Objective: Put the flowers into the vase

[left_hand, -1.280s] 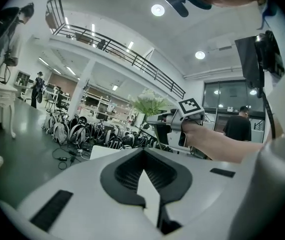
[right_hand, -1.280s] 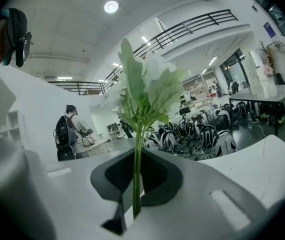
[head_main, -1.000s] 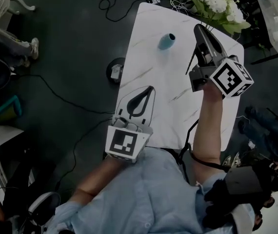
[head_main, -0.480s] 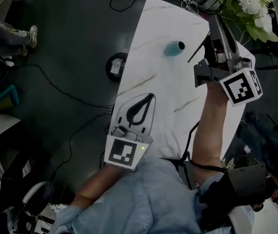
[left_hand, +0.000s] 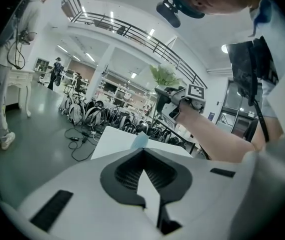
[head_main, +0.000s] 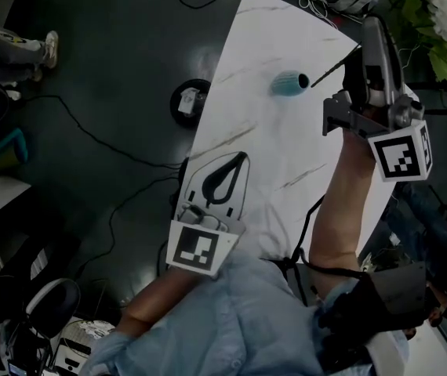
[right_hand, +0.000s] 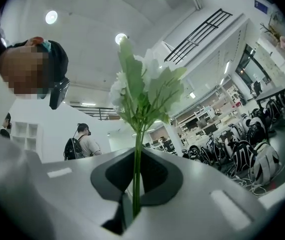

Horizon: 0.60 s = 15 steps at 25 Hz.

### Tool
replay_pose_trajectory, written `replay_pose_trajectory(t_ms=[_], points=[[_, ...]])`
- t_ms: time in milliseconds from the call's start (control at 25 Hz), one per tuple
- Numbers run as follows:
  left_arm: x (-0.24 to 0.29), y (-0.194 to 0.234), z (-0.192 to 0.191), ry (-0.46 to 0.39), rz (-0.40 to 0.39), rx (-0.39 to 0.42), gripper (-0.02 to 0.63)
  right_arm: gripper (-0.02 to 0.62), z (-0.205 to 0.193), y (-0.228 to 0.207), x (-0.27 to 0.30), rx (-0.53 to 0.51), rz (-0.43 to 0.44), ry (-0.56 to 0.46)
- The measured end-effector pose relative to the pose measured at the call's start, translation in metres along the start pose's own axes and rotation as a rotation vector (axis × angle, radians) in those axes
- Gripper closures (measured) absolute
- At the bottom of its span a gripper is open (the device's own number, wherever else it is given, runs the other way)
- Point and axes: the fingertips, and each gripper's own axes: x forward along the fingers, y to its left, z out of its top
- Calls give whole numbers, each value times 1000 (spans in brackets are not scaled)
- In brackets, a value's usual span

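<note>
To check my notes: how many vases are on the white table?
1: a blue vase near the far end of the table; the right arm may hide more.

White marble-patterned surface [head_main: 286,163] with faint grey veins, small teal vase [head_main: 288,84] toward its far end, about midway between the side edges

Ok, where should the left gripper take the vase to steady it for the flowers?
Probably around the round teal body of the vase, jaws across its width, away from the dark mouth, which the stem of the flowers clamped in the right gripper needs. Come from the near side of the table, where the left gripper sits; its jaws are together, so open them first.
</note>
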Motion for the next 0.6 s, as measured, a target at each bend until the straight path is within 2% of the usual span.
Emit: replay_pose_trajectory(t_ms=[360,600], points=[[8,-3,2,22,5,-26,601,591,-9,-7,-4,3,33,-17],[9,7,-11,37,1,-29,601,591,-54,-14,-14,21,18,25]])
